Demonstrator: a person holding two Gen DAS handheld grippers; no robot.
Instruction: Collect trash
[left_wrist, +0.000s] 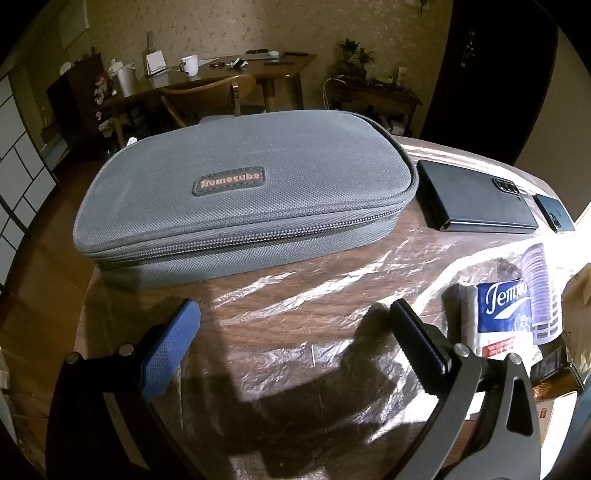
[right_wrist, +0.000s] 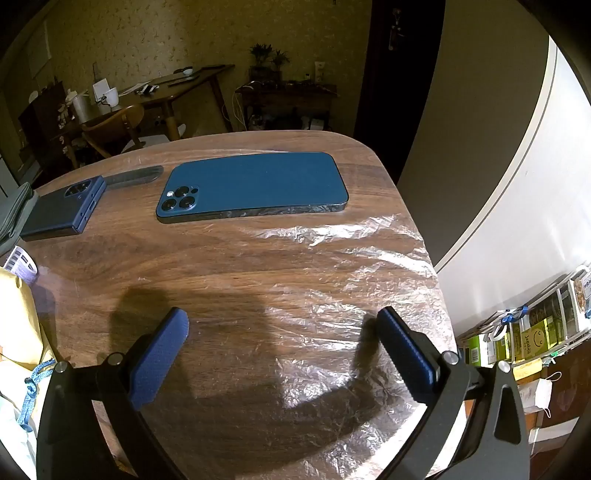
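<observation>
Much sits at the frame edges and is hard to read. In the left wrist view the tissue pack (left_wrist: 498, 317) marked "Tempo" is partly covered by the right finger of the left gripper (left_wrist: 291, 332), and a white slotted plastic piece (left_wrist: 541, 291) behind it runs into glare. The second phone is cut off at the right border there. In the right wrist view a yellow paper bag (right_wrist: 18, 317) and a blue cord (right_wrist: 31, 384) are clipped by the left edge, so their full shape cannot be told, and only a corner of the grey case shows.

One wooden tabletop (right_wrist: 155, 258) carries a sheet of crinkled clear plastic film (right_wrist: 332, 295); it lies flat under both grippers and spreads to the near right corner. It is the only trash-like item that can be made out.

Counted: one grey zip case (left_wrist: 240, 199) labelled "homecube", zipper closed; two phones, a dark folding phone (right_wrist: 62, 214) just beside the case and a blue phone (right_wrist: 255, 184) lying camera side up, apart from it.

The left gripper's jaws are spread wide above the film, holding nothing. The right gripper (right_wrist: 280, 332) likewise has its jaws spread, empty, over the film.
</observation>
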